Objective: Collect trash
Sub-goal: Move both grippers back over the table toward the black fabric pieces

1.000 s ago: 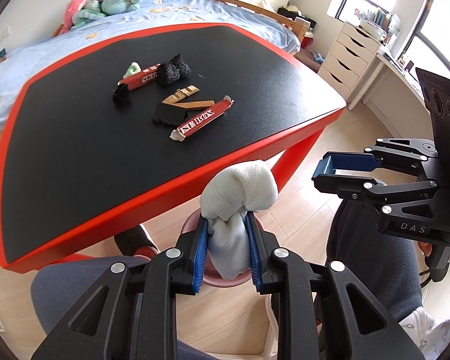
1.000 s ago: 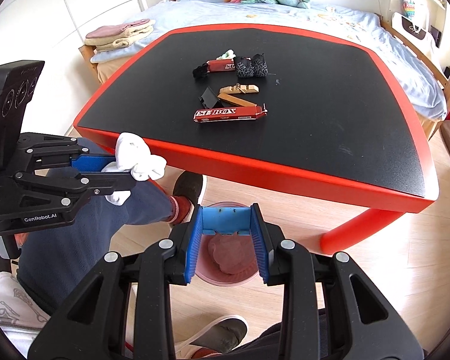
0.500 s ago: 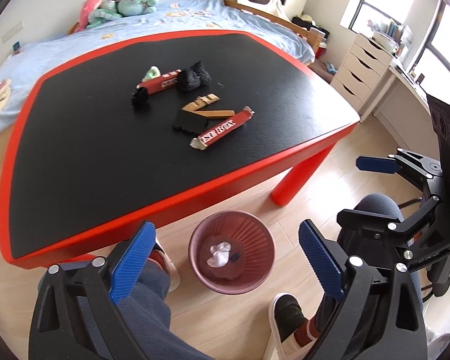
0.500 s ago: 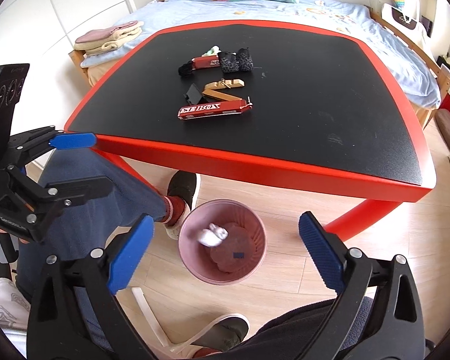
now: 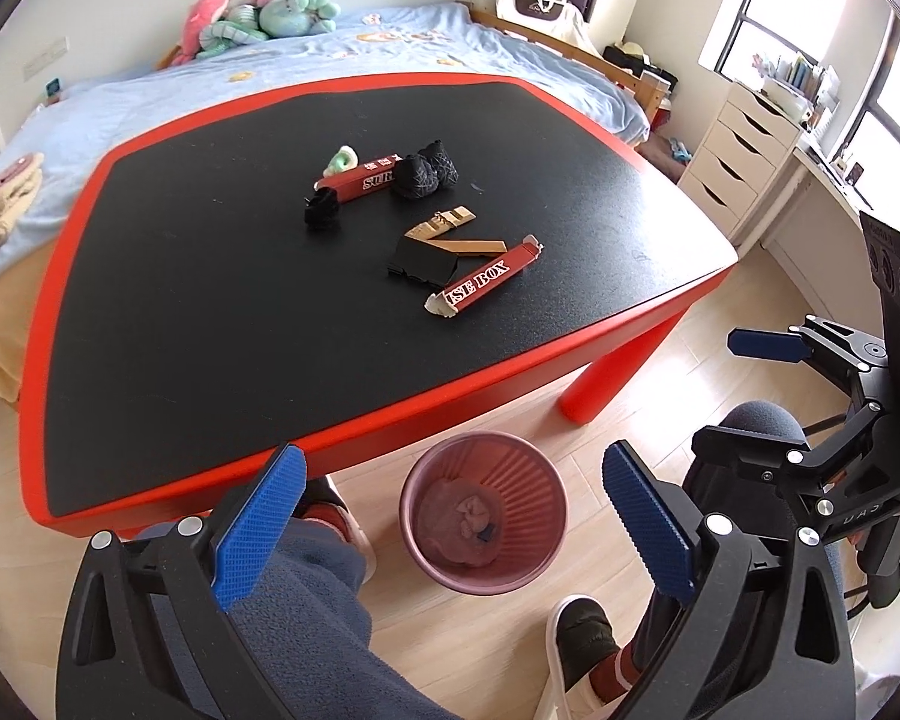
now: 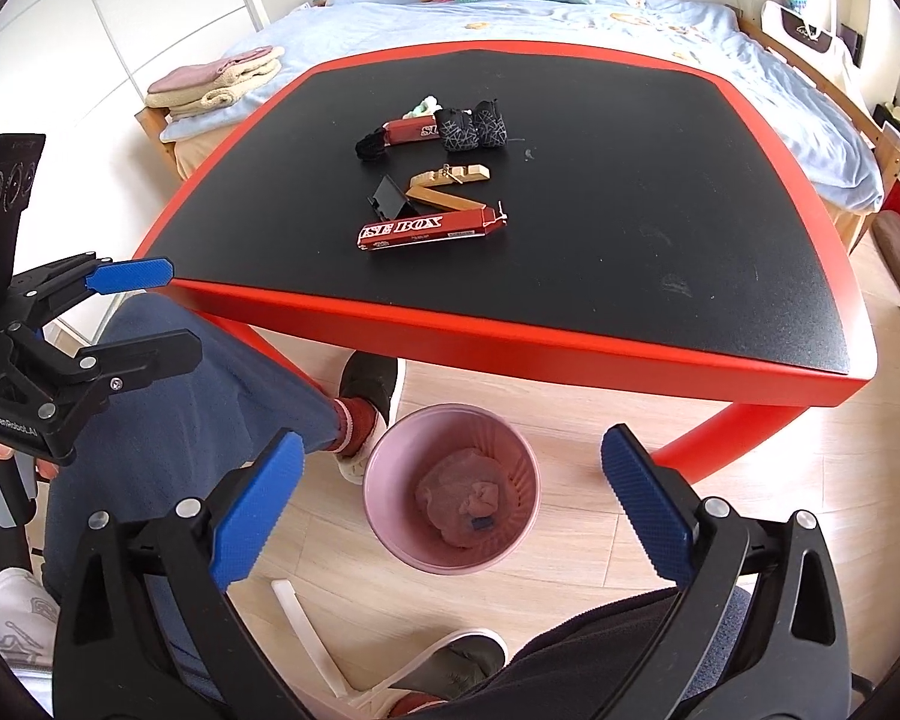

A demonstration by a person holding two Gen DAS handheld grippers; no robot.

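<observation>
Left wrist view first: my left gripper [image 5: 450, 516] has its jaws spread wide with nothing between them, and the pink trash bin [image 5: 485, 513] sits on the wood floor right in the gap between the two blue pads, just below the table's near edge. There's a crumpled wad [image 5: 473, 513] at the bottom of the bin. Up on the red-rimmed black table [image 5: 210, 312], well apart from the gripper, the leftover trash is still lying there: a red box [image 5: 486, 287] nearest me, a black piece [image 5: 421, 264] touching it, a couple of wooden bits [image 5: 444, 223], then a second red box [image 5: 360, 180] and a dark crumpled bundle [image 5: 425, 175] further back. My right gripper [image 5: 750, 396] shows at the right edge, also gaping wide, empty. Right wrist view: same deal, right gripper [image 6: 450, 510] wide apart and holding nothing, the bin [image 6: 390, 468] framed between its pads on the floor, wad [image 6: 479, 495] inside. The red box [image 6: 429, 231] and the rest sit mid-table, far from the fingers. Left gripper [image 6: 144, 312] is off to the left over my knee, jaws apart.
</observation>
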